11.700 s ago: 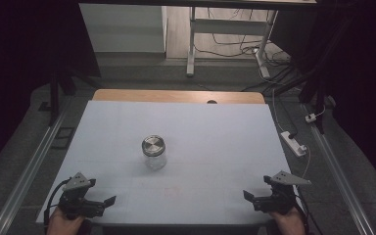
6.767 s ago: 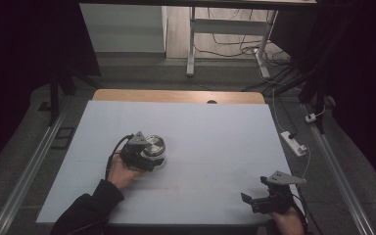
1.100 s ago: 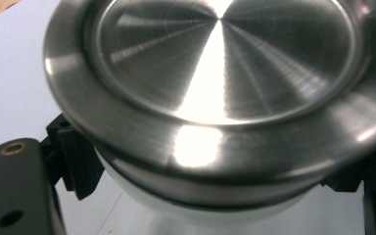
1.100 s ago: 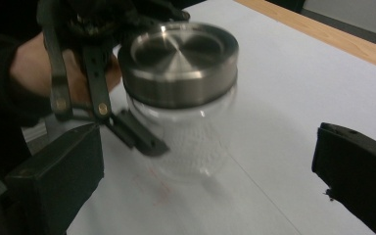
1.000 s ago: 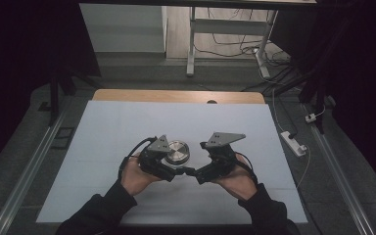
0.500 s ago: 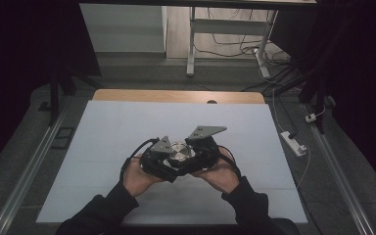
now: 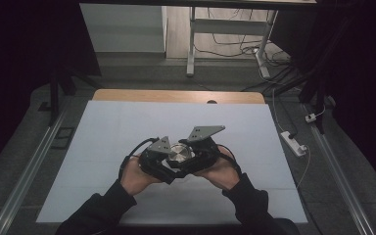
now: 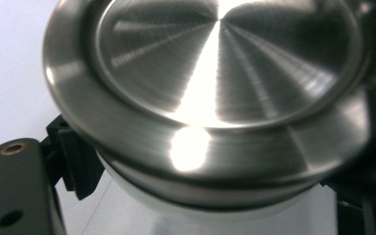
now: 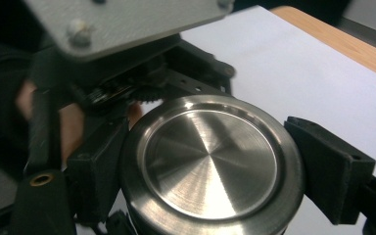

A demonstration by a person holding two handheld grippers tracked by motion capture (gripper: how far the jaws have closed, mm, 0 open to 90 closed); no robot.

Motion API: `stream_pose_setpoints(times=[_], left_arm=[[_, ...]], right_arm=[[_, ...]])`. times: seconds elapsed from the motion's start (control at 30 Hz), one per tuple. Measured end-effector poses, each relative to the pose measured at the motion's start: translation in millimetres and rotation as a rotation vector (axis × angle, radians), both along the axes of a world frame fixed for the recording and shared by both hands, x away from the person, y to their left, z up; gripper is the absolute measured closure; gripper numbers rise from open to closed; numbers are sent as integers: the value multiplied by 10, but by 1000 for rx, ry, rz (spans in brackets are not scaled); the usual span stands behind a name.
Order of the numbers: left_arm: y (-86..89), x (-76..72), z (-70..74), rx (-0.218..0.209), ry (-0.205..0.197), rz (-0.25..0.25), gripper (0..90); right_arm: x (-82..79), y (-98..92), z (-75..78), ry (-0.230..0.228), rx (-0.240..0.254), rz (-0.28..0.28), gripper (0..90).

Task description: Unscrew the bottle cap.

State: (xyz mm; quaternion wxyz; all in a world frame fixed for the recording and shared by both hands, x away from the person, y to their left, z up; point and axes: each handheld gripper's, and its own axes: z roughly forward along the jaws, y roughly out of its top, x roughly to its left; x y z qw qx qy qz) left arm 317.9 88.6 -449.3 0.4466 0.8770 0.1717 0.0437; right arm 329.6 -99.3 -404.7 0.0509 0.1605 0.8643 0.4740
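A glass jar with a brushed-metal lid (image 7: 179,152) stands at the middle of the white table (image 7: 103,127). My left gripper (image 7: 169,162) comes in from the left and is shut on the jar's glass body (image 8: 176,208) just under the lid (image 8: 220,73); one black finger (image 8: 76,161) presses its side. My right gripper (image 7: 190,155) comes from the right. Its jaws have just been closing and now sit against the rim of the lid (image 9: 210,161), with one pad (image 9: 98,171) on the left and the other pad (image 9: 328,166) on the right.
A wooden strip (image 7: 176,95) shows along the table's far edge. A white power strip (image 7: 293,142) and cables lie on the floor to the right. Metal rails (image 7: 27,171) run along both sides, and table legs (image 7: 191,44) stand behind.
My right gripper has moved left to the jar and shut its wide-open jaws onto the lid. The left gripper and the jar stayed put.
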Motion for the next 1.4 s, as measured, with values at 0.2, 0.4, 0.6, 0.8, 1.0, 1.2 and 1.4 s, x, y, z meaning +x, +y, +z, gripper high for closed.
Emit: stream_pose_setpoints(times=[0.2, 0.4, 0.6, 0.8, 1.0, 1.2, 1.4], left_arm=[[4, -39, 50, -20, 0, -139, 154], [-37, -46, 19, -16, 4, -153, 154], [37, 6, 9, -17, 6, 18, 154], [51, 5, 4, 4, -18, 145, 154], [8, -22, 9, 19, -27, 157, 154], [14, -29, 24, 19, -31, 99, 154], [49, -37, 53, -43, 1, -44, 154]], right_arm=[[83, -101, 39, 24, 49, 239, 193], [135, -146, -21, 60, 85, 339, 52], [70, -136, 111, 12, 50, 136, 5], [-76, -25, 127, -68, 7, -76, 61], [-134, 96, 57, -112, -18, -124, 117], [-113, 56, 50, -118, -10, -77, 195], [-40, -74, 97, -71, 46, 117, 196]])
